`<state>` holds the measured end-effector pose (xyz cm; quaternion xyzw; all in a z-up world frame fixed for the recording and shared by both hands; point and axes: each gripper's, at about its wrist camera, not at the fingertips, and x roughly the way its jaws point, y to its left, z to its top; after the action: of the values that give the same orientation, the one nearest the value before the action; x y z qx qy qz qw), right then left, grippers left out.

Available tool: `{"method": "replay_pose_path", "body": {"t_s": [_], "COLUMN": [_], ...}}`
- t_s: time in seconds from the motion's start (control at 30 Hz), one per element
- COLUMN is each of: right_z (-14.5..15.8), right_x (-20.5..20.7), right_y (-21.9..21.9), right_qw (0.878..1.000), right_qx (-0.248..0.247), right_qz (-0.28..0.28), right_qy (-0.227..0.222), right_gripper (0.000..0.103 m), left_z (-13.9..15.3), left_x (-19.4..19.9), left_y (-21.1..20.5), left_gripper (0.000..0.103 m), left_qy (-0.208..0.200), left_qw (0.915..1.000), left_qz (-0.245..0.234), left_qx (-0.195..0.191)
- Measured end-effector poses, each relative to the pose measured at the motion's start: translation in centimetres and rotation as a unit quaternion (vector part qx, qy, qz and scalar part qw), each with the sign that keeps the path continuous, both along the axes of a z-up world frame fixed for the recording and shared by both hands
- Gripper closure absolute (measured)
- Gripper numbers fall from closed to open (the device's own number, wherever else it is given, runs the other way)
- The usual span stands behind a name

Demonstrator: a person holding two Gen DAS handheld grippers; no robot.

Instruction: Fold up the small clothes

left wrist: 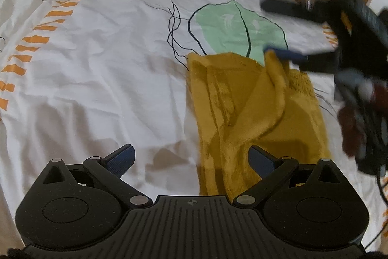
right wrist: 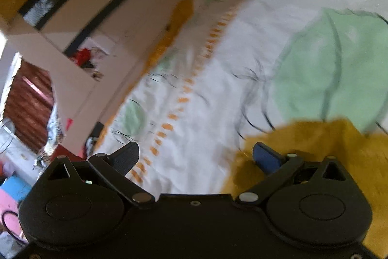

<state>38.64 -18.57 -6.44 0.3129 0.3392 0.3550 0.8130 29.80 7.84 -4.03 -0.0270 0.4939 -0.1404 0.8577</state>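
Observation:
A mustard-yellow small garment (left wrist: 254, 113) lies partly folded and rumpled on the white patterned bed sheet (left wrist: 109, 64). My left gripper (left wrist: 191, 159) is open and empty, just above the sheet at the garment's near left edge. My right gripper (left wrist: 274, 27) shows blurred at the upper right in the left wrist view, open, with its lower finger touching the garment's raised far edge. In the right wrist view the right gripper (right wrist: 196, 157) is open, with the garment (right wrist: 327, 149) under its right finger.
The sheet (right wrist: 206, 101) has green leaf shapes (left wrist: 237, 28) and an orange dashed stripe (left wrist: 48, 23). Beyond the bed edge stand cardboard boxes (right wrist: 97, 16) and floor clutter (right wrist: 14, 162). A gloved hand (left wrist: 359, 113) holds the right gripper.

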Motion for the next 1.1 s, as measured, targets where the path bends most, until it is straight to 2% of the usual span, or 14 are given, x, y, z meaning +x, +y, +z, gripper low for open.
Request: {"method": "replay_pose_path", "body": {"t_s": [0.17,0.3,0.4,0.57,0.67,0.7,0.73,0.77,0.8,1.1], "right_z": [0.9,0.9,0.9,-0.4,-1.7,-2.1,-2.4,-2.5,-2.4,0.0], "right_x": [-1.6,-3.0,-4.4,-6.7,-6.9,-6.8,-6.6,-6.5,-6.0,0.9], "right_y": [-0.8,-2.2,-3.0,-3.8,-3.7,-3.5,-3.3,-3.0,-2.7,2.7], "right_qw": [1.000,0.998,0.995,0.991,0.990,0.989,0.988,0.986,0.985,0.994], "right_qx": [0.000,-0.046,-0.085,-0.103,-0.112,-0.120,-0.131,-0.142,-0.148,-0.097], "right_qz": [-0.006,-0.039,-0.059,-0.082,-0.068,-0.062,-0.061,-0.064,-0.063,-0.015], "right_qy": [-0.020,-0.016,-0.006,0.022,0.044,0.054,0.062,0.065,0.065,0.044], "right_gripper": [0.002,0.002,0.002,0.002,0.006,0.017,0.039,0.053,0.091,0.090], "left_z": [-0.1,-0.1,-0.1,0.0,0.0,0.0,0.0,0.1,0.1,-0.1], "left_x": [-0.2,-0.3,-0.3,-0.5,-0.6,-0.6,-0.6,-0.6,-0.6,-0.5], "left_y": [-0.1,-0.3,-0.2,-0.1,-0.2,-0.2,-0.3,-0.3,-0.3,-0.4], "left_gripper": [0.002,0.002,0.002,0.002,0.002,0.002,0.002,0.002,0.002,0.002], "left_qy": [0.001,0.000,0.000,-0.002,-0.003,-0.003,-0.004,-0.004,-0.005,-0.001], "left_qw": [1.0000,0.9999,1.0000,0.9999,0.9999,0.9999,0.9999,0.9999,0.9999,0.9999], "left_qz": [-0.006,-0.010,-0.010,-0.010,-0.012,-0.013,-0.013,-0.014,-0.014,-0.016], "left_qx": [0.002,0.003,0.002,-0.001,0.001,0.001,0.002,0.002,0.002,0.004]}}
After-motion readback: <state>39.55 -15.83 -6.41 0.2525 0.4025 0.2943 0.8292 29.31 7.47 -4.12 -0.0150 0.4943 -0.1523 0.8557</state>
